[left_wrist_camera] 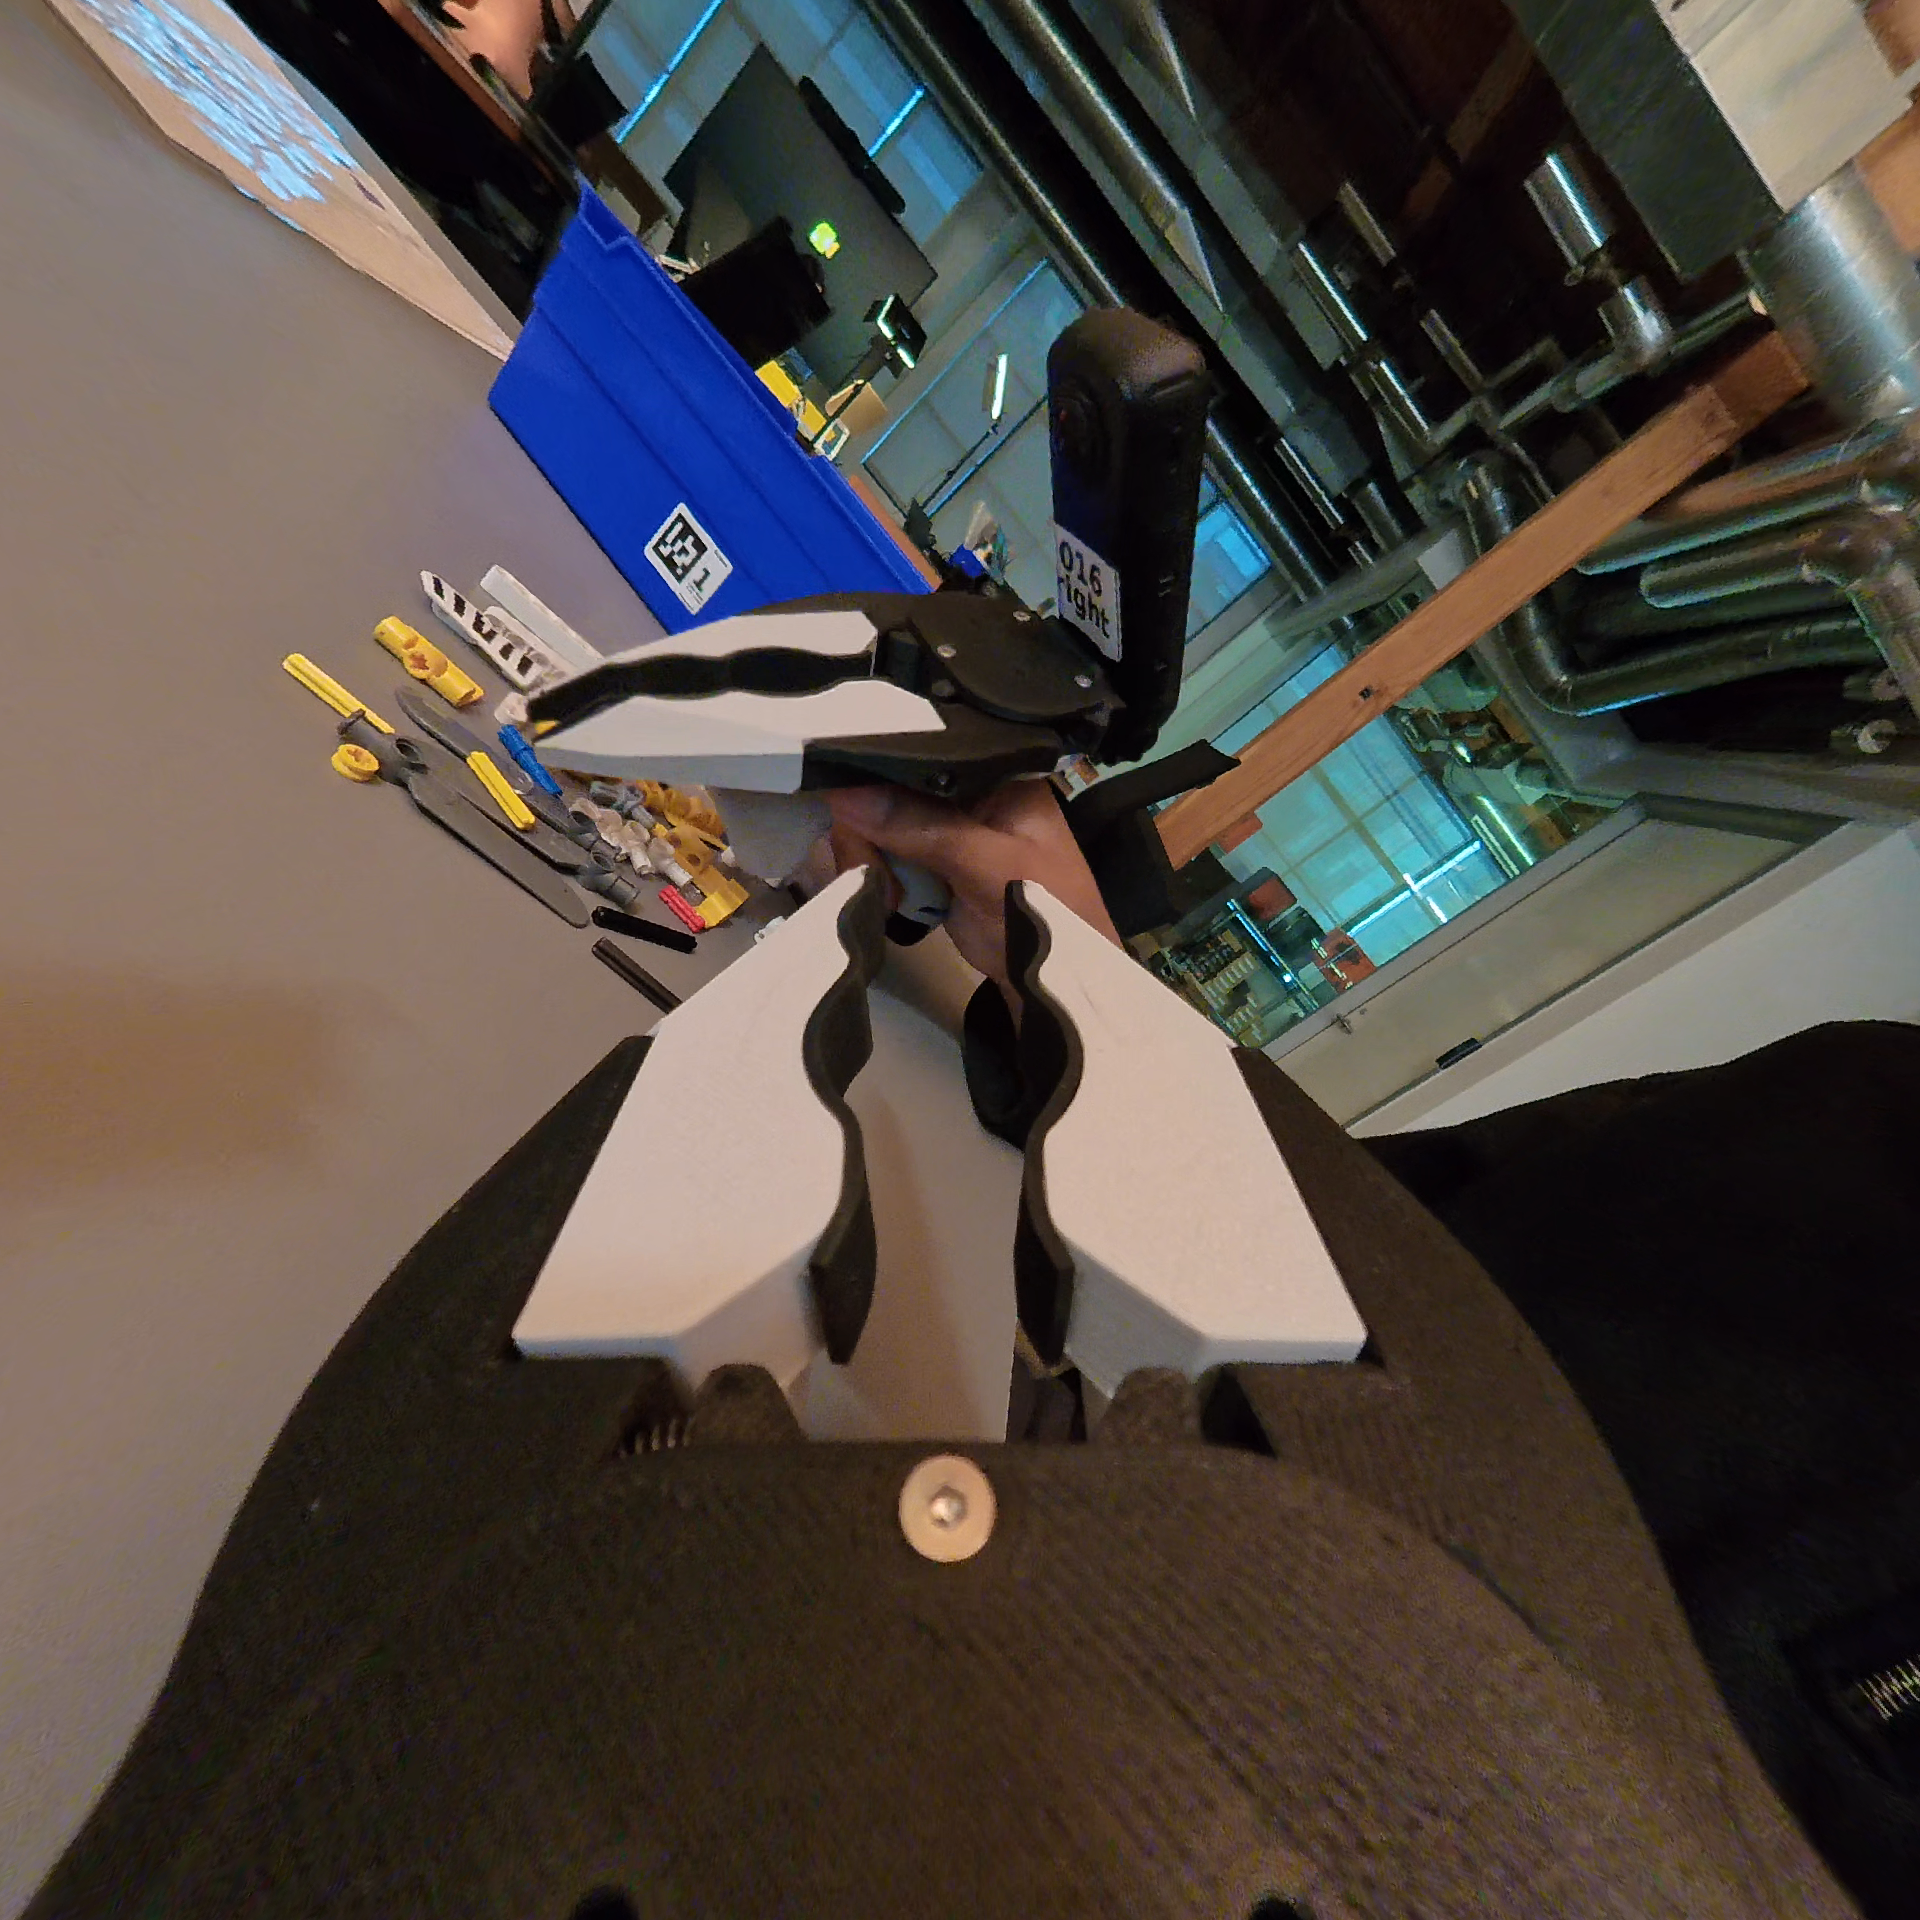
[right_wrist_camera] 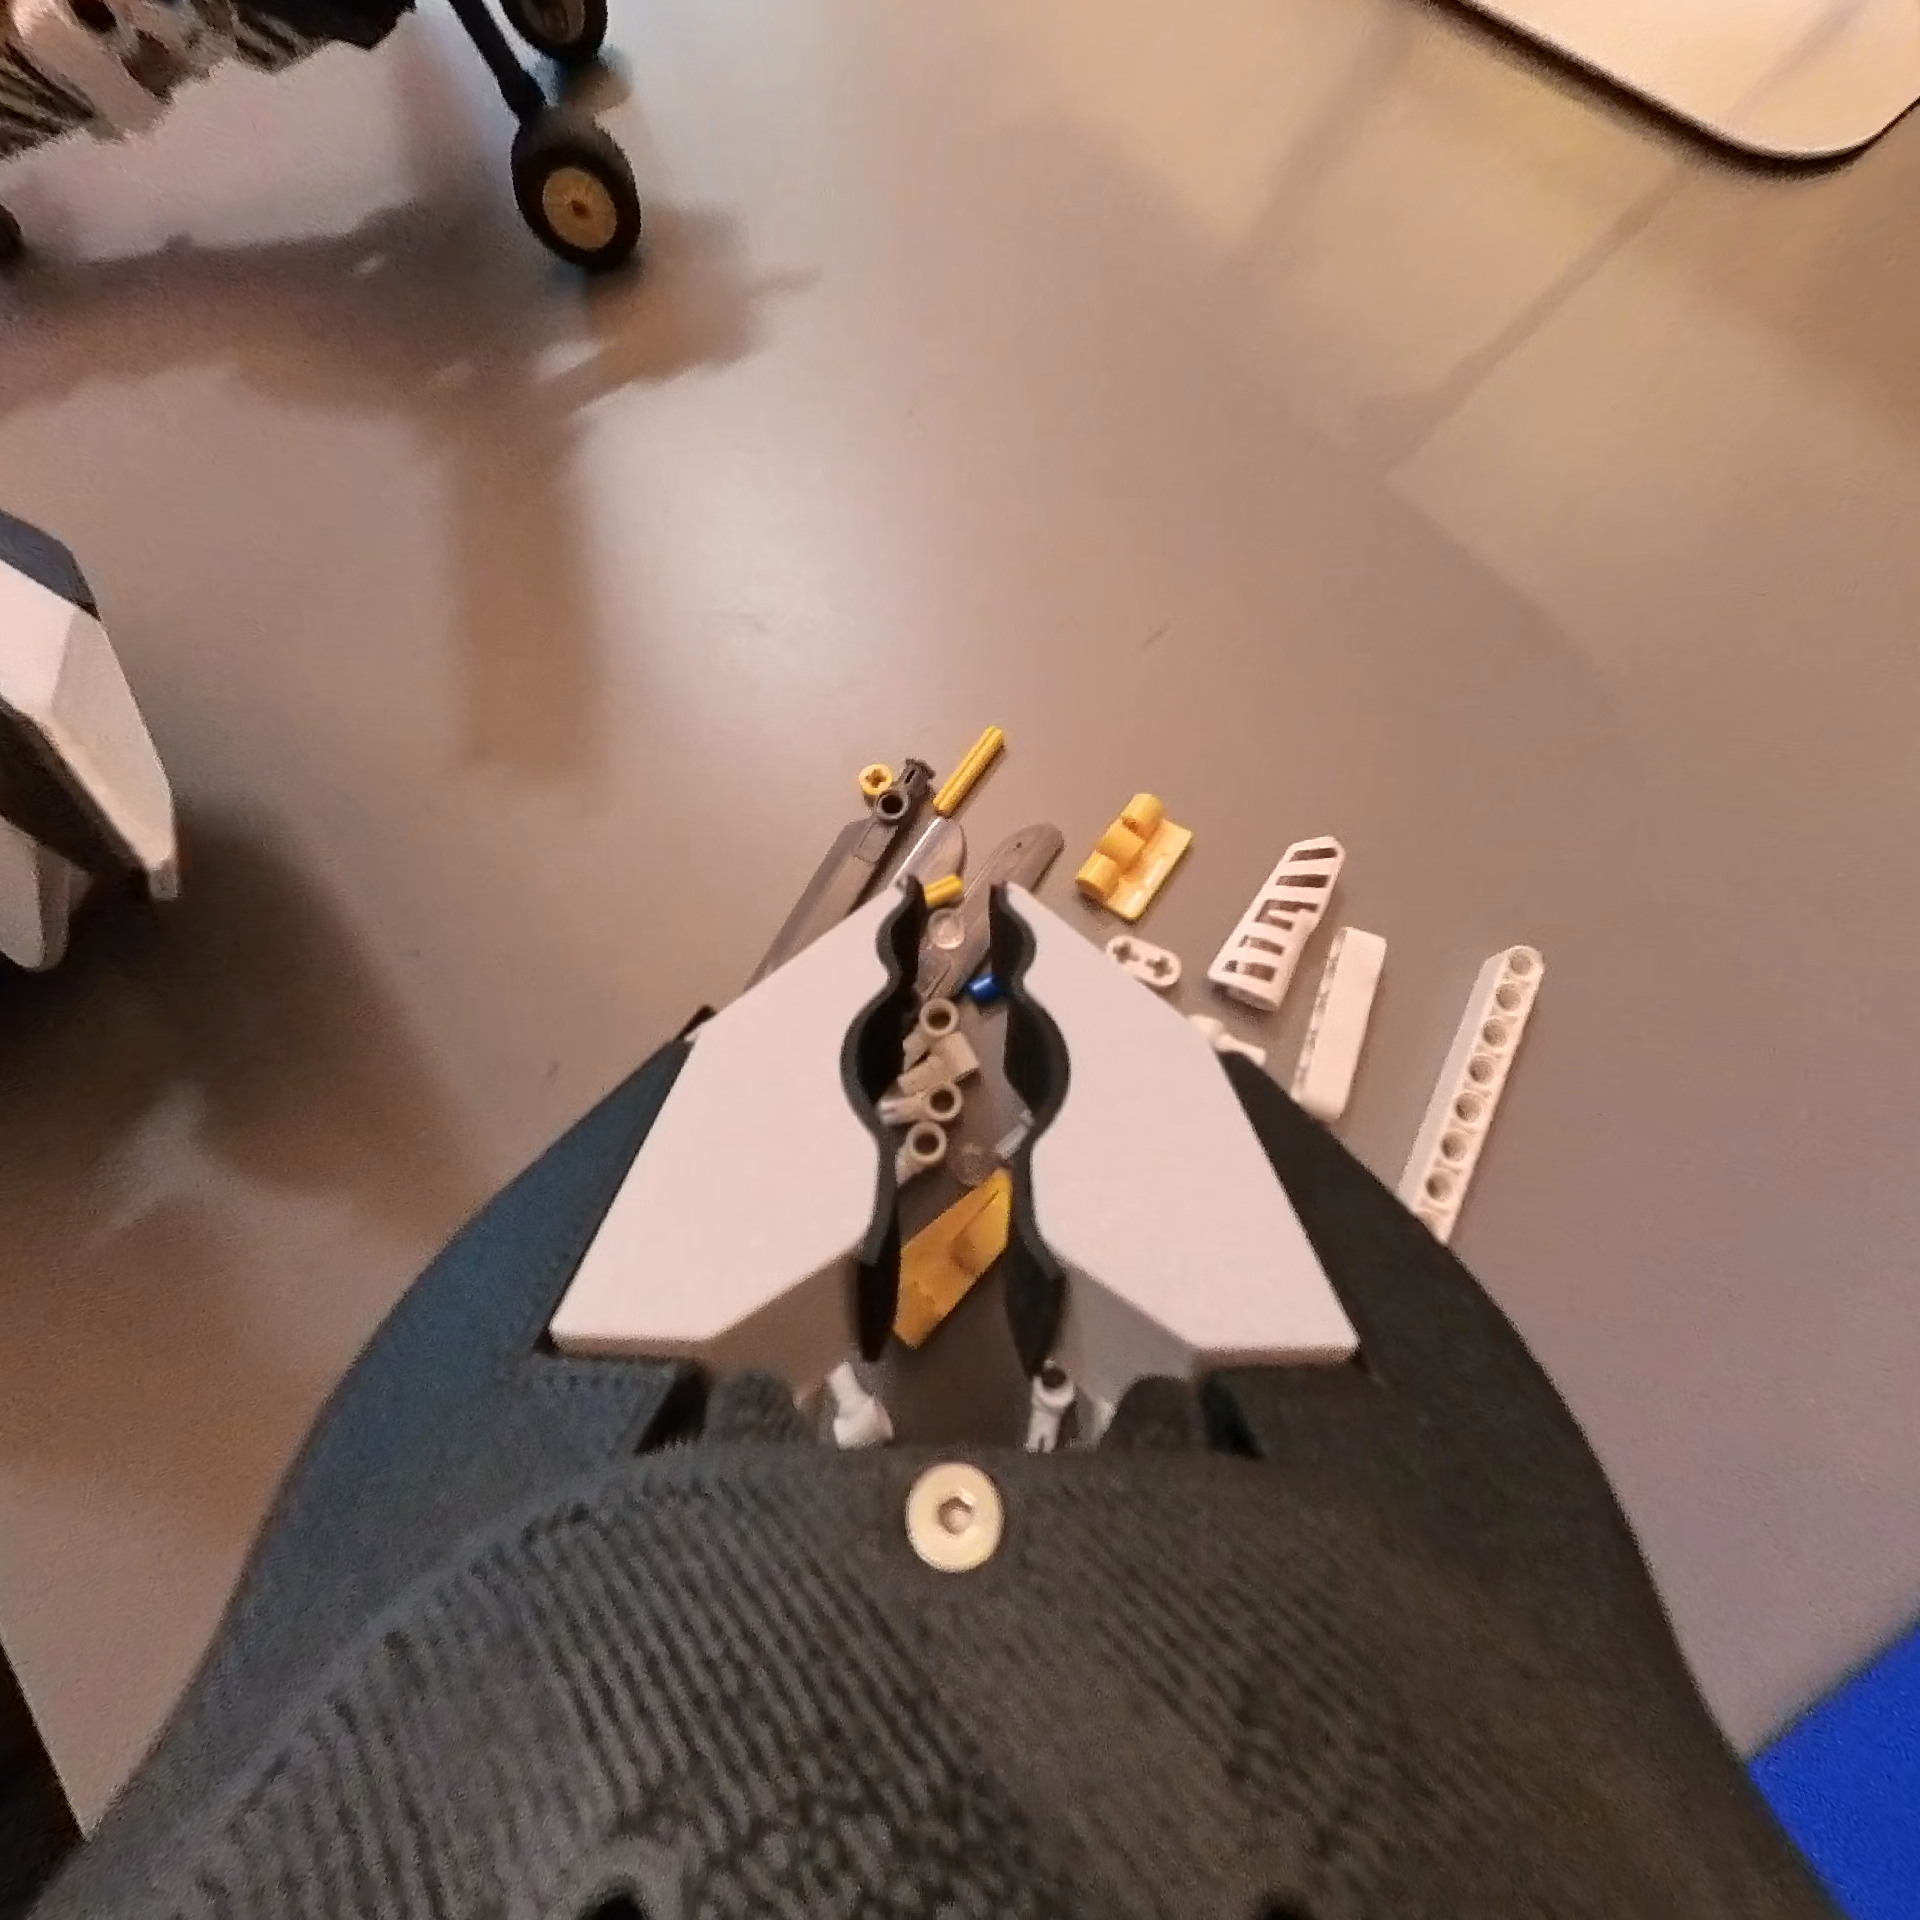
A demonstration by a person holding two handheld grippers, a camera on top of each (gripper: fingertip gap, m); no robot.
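Seemingly nothing's built: my right tongs (right_wrist_camera: 951,909) hover narrowly parted, empty, over loose parts (right_wrist_camera: 930,1081); left tongs (left_wrist_camera: 940,894), at nine o'clock, parted, empty.

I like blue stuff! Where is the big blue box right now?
The big blue box shows in the left wrist view, upper left of middle, on the grey table, just behind the row of white pieces and little yellow parts.

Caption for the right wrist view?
Right gripper open above small yellow, grey and white building parts on a grey table.
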